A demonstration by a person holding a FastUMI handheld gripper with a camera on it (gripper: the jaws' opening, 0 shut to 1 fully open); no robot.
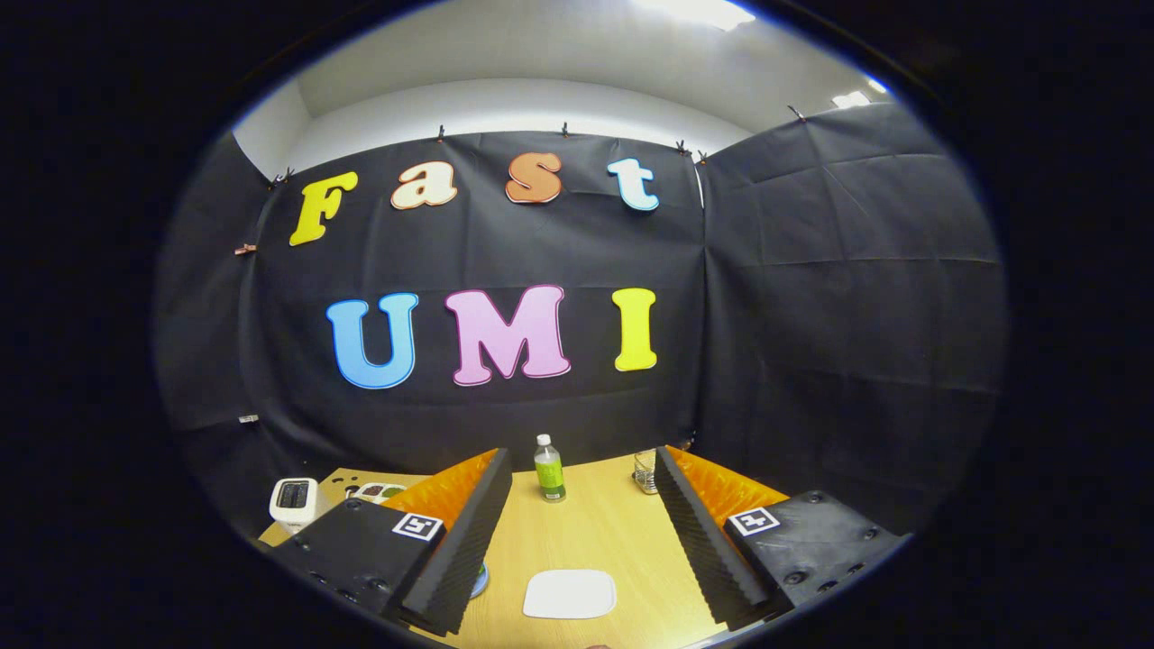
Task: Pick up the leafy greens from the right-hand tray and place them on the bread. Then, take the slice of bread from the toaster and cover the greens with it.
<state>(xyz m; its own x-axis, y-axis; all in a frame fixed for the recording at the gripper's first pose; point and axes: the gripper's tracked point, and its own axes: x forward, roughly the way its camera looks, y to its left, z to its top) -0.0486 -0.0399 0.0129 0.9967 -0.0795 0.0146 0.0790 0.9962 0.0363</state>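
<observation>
My tool [581, 541] is spread wide, fingers well apart, nothing between them but bare bench. It hangs above the near part of the bench, looking level toward the back wall.

Bench [604, 527]: pale wood, smooth, lit evenly. A flat white plate [570, 594] lies between my fingers, close in; I cannot tell whether bread lies on it. A sliver of something blue [480, 581] peeks out from under the left finger.

Farther back, beyond the fingertips: a small bottle [549, 468] with a white cap and green label, upright, near the wall. To its right, a clear glass [645, 470], partly behind the right finger.

Far left: a white toaster [294, 502], slot on top dark; whether bread sits in it I cannot make out. Just beside it, a tray [377, 491] with small things on it, too small to tell greens from anything else.

Room: black cloth [811, 315] hung as walls, creased, clipped along the top. Above it a white wall [505, 104] and ceiling lights [699, 11].
</observation>
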